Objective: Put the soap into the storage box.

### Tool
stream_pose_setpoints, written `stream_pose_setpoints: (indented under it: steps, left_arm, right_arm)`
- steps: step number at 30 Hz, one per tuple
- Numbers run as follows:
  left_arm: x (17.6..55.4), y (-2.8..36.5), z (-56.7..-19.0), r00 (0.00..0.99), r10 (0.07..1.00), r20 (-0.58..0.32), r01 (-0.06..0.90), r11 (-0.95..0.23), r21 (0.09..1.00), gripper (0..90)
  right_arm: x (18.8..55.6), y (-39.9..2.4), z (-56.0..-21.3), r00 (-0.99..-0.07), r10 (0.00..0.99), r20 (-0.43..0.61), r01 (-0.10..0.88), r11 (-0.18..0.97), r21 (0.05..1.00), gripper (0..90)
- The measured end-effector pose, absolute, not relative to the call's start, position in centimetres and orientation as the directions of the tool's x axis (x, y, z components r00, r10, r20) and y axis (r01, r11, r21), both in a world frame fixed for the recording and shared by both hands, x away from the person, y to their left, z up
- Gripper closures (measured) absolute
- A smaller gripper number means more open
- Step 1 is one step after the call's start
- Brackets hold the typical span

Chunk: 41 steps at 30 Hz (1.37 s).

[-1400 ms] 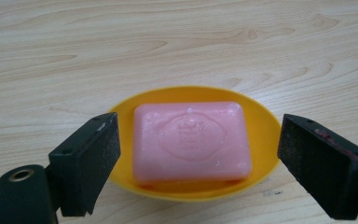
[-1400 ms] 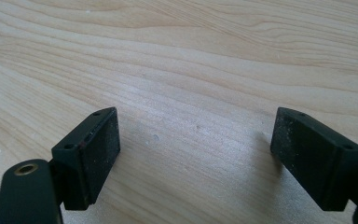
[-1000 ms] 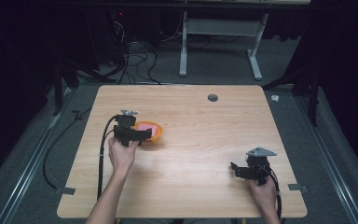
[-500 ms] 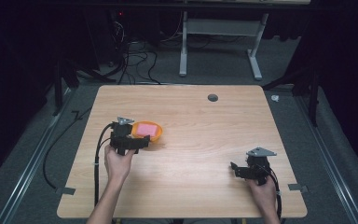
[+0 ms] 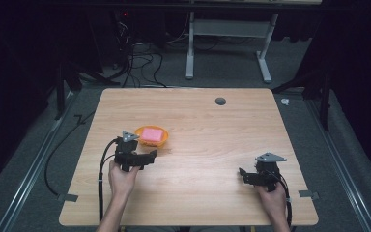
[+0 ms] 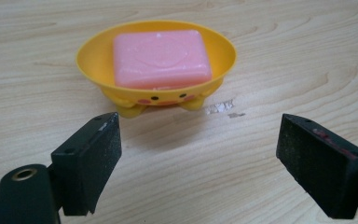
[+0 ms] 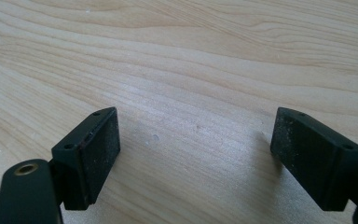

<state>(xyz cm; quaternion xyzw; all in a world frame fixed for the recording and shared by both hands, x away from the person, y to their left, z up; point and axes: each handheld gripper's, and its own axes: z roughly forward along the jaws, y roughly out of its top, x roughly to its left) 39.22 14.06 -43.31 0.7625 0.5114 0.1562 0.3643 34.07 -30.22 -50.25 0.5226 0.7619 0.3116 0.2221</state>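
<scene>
- Item: yellow soap dish, oval, with small feet and a painted face on its near wall; it stands on the tabletop left of centre, nearer the left edge than the right.
- Contents: one pink soap bar, lying flat in the dish and inside its rim.
- My left gripper: jaws spread wide, holding nothing, touching nothing; it sits just beside the dish on the side toward the near edge, with bare wood between the pads and the dish.
- My right gripper: jaws likewise spread wide and empty, over bare wood toward the near right corner, well apart from the dish.
- Risk, as I judge it: the dish is light and stands on small feet, so a push from one pad alone would slide it across the tabletop or tip it.
- Risk: the dish wall slopes outward, so a pinch low on it could squeeze the dish up and out of the jaws.
- Risk: the soap looks smooth; gripped by itself it may slip, or drag the dish along with it.
- Risk: my left cable trails along the near left of the tabletop and could snag on a quick move.
</scene>
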Motion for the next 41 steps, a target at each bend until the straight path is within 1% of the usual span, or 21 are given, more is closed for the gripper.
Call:
stream_pose_setpoints:
  steps: [6, 11, 19, 20, 21, 22, 27, 28, 31, 32, 34, 41]
  left_arm:
    - [38.5, 14.2, -44.7, 0.443, 0.888, -0.125, 0.661, -0.229, 0.715, 14.5]
    - [38.1, 14.4, -45.5, 0.444, 0.886, -0.136, 0.666, -0.224, 0.711, 14.5]
    - [37.5, 14.7, -47.6, 0.430, 0.896, -0.113, 0.676, -0.237, 0.698, 14.5]
    - [37.3, 14.6, -48.0, 0.430, 0.899, -0.086, 0.670, -0.254, 0.698, 14.5]
    - [37.3, 14.6, -48.0, 0.430, 0.899, -0.086, 0.670, -0.254, 0.698, 14.5]
    - [37.1, 14.5, -48.4, 0.438, 0.897, -0.063, 0.659, -0.273, 0.701, 14.5]
    - [37.0, 14.3, -49.1, 0.440, 0.896, -0.052, 0.651, -0.279, 0.706, 14.4]
    - [36.9, 14.2, -49.4, 0.444, 0.895, -0.038, 0.651, -0.293, 0.701, 14.4]
    - [36.9, 14.1, -49.8, 0.446, 0.895, -0.032, 0.652, -0.299, 0.697, 14.4]
    - [36.7, 14.1, -50.5, 0.448, 0.894, -0.014, 0.637, -0.308, 0.706, 13.6]
    - [36.4, 14.2, -50.7, 0.445, 0.895, -0.017, 0.624, -0.297, 0.723, 13.0]
    - [36.3, 14.2, -50.8, 0.441, 0.897, -0.015, 0.623, -0.294, 0.725, 13.4]
  right_arm:
    - [34.1, -30.2, -50.2, -0.355, 0.935, -0.013, 0.658, 0.260, 0.707, 16.4]
    - [34.1, -30.2, -50.2, -0.355, 0.935, -0.013, 0.658, 0.260, 0.707, 16.4]
    - [34.1, -30.2, -50.2, -0.355, 0.935, -0.013, 0.658, 0.260, 0.707, 16.4]
    - [34.1, -30.2, -50.2, -0.355, 0.935, -0.013, 0.659, 0.260, 0.706, 16.4]
    - [34.1, -30.2, -50.2, -0.355, 0.935, -0.013, 0.659, 0.260, 0.706, 16.4]
    - [34.1, -30.2, -50.2, -0.355, 0.935, -0.015, 0.659, 0.262, 0.705, 16.3]
    - [34.1, -30.2, -50.2, -0.355, 0.935, -0.015, 0.659, 0.262, 0.705, 16.4]
    - [34.1, -30.2, -50.2, -0.355, 0.935, -0.014, 0.660, 0.261, 0.705, 16.4]
    - [34.1, -30.2, -50.2, -0.356, 0.934, -0.015, 0.659, 0.262, 0.705, 16.4]
    - [34.1, -30.2, -50.2, -0.354, 0.935, -0.012, 0.660, 0.260, 0.705, 16.3]
    - [34.1, -30.2, -50.2, -0.353, 0.935, -0.013, 0.661, 0.259, 0.704, 16.3]
    - [34.1, -30.2, -50.2, -0.355, 0.935, -0.013, 0.660, 0.260, 0.705, 16.3]
